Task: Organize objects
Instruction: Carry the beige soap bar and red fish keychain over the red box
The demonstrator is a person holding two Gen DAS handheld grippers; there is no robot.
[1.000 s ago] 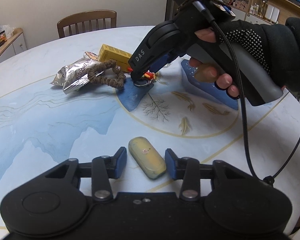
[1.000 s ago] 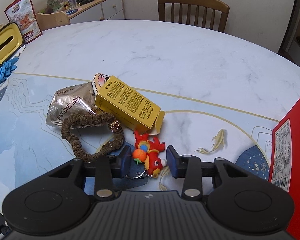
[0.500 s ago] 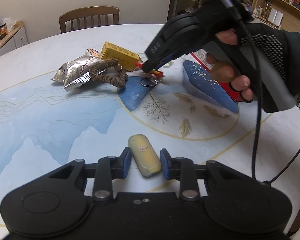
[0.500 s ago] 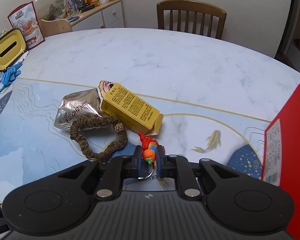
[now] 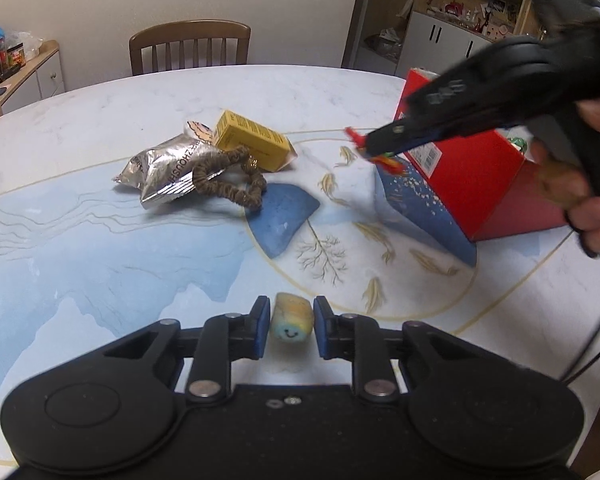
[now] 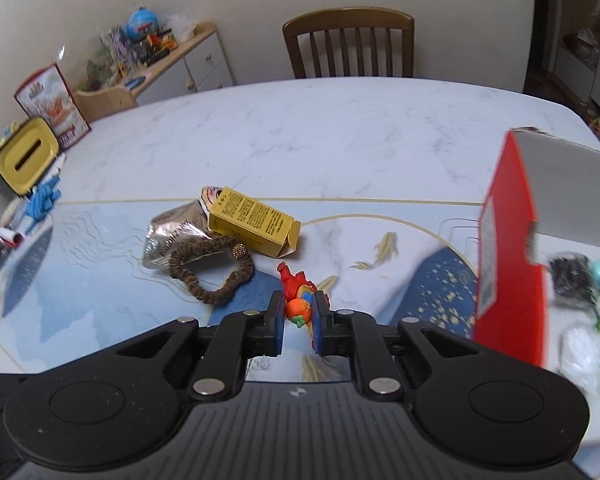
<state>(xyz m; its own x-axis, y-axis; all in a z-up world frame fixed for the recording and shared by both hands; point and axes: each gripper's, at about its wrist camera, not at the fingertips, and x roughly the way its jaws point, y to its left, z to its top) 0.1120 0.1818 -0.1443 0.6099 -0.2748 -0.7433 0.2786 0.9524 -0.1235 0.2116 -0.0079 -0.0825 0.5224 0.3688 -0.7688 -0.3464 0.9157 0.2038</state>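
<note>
1. Right gripper (image 6: 297,322): clamped on red toy keychain (image 6: 297,297), held in the air left of red box (image 6: 508,264).
2. Left gripper (image 5: 288,327): closed around yellow eraser (image 5: 292,317), well in front of the red box.

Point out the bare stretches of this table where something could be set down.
Free: the white marble table between the wooden chair and the yellow carton; also the pale blue mountain print left of the left gripper. Crowded: the carton, silver foil packet and brown scrunchie cluster, and beside the red box.
</note>
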